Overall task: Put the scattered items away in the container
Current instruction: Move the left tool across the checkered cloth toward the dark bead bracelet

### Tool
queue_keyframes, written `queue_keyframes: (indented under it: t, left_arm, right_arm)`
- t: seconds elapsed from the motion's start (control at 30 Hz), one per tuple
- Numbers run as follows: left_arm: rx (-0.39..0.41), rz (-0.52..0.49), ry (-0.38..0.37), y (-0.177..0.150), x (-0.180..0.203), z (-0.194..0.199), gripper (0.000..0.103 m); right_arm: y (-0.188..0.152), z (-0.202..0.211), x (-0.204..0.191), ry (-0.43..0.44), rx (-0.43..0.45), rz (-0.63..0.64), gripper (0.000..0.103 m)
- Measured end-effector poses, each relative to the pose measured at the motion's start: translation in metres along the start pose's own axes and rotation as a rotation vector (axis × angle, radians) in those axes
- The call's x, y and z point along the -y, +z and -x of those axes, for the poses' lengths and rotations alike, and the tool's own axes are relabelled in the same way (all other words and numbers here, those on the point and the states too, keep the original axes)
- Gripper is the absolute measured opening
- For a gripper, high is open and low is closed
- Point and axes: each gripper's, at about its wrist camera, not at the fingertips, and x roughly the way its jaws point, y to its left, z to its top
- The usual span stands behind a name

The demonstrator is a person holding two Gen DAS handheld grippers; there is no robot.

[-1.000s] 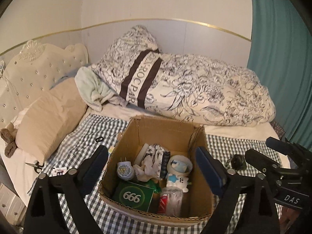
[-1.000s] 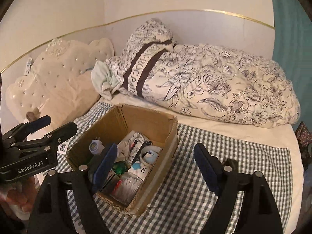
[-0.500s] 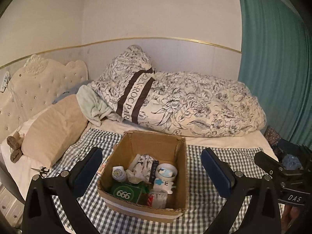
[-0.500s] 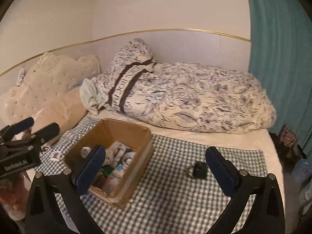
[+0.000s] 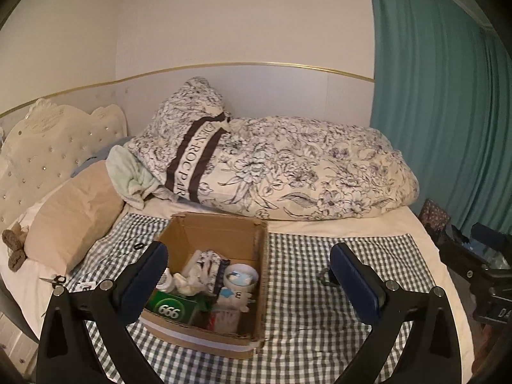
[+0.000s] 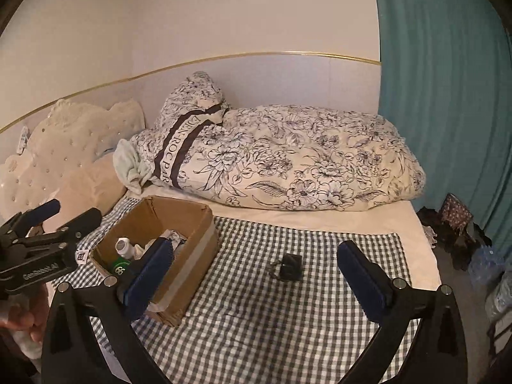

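Holding green carton (image 5: 174, 308), tape roll (image 5: 240, 277), cardboard box (image 5: 259, 291), both claws apart, empty

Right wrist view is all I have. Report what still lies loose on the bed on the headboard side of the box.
Observer: A pair of scissors lies on the white sheet, just in front of the tan pillow.
Operator: Go on. Check the checked cloth on that side.
Observer: A small black ring, perhaps a hair tie, lies on the checked cloth near the far left corner of the box.
Operator: Now the right side of the box's inside, hidden from me.
Observer: A white round tub sits there against the right wall.
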Motion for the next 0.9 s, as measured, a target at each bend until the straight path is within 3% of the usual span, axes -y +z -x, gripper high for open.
queue_keyframes:
  t: [0.4, 0.9]
  left_arm:
    - [-0.001, -0.037, -0.049, 0.001, 0.041, -0.009, 0.103]
    - [-0.096, -0.065, -0.079, -0.023, 0.074, -0.077, 0.103]
  right_arm:
    - [-0.010, 0.001, 0.038, -0.059, -0.019, -0.012, 0.103]
    - [-0.045, -0.070, 0.081, -0.091, -0.109, -0.039, 0.103]
